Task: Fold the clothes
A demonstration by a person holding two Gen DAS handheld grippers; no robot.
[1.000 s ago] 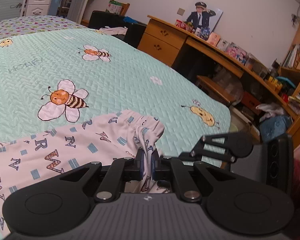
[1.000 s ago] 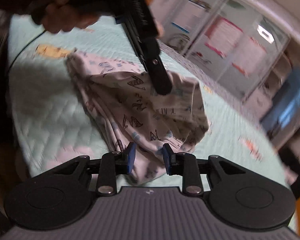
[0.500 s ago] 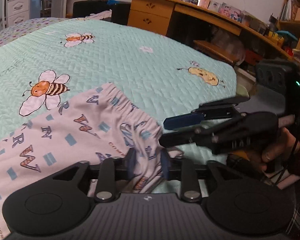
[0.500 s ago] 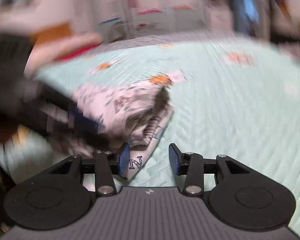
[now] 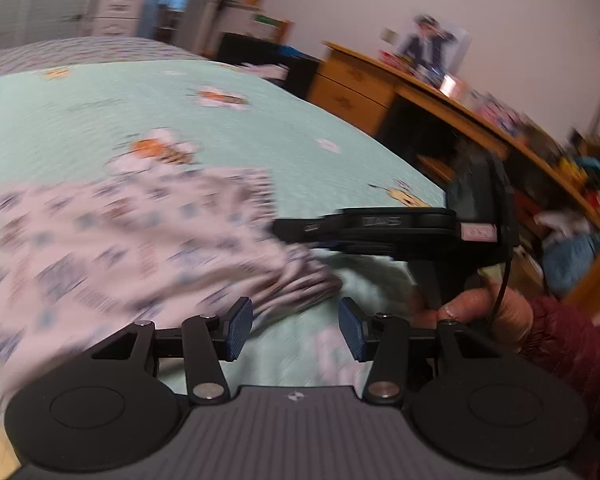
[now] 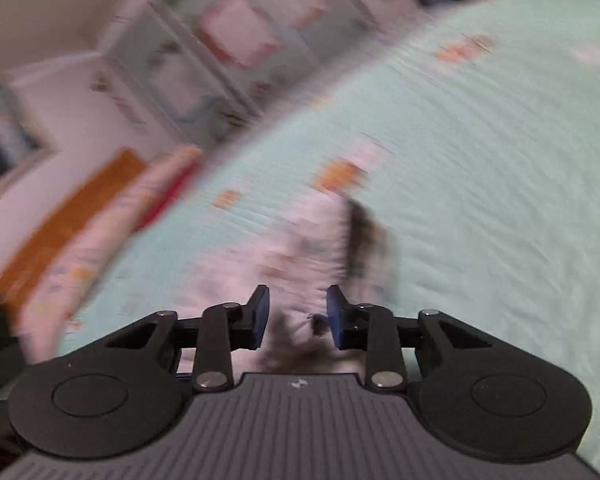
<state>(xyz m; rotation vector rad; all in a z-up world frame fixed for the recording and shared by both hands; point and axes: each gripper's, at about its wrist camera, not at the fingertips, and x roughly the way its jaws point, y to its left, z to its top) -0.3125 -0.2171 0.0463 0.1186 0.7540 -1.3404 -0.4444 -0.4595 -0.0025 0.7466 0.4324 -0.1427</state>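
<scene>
Left gripper (image 5: 296,326): just released, beside the pyjama garment (image 5: 132,240). Right gripper (image 6: 294,316): closing around its edge, grip unclear. Your risk: dragging the fold apart.

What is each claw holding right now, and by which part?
Left claw: nothing; jaws just opened, garment beside them. Right claw: jaws just closing around the garment's bunched edge; grip too blurred to confirm.

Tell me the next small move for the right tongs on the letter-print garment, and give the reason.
Probably close the right tongs fully on the white letter-print cotton garment. Their jaws have just been closing with a bunched edge of cloth between them, not clearly pinched. The left tongs have just opened and stand clear of the cloth, over the mint quilted bedspread.
</scene>
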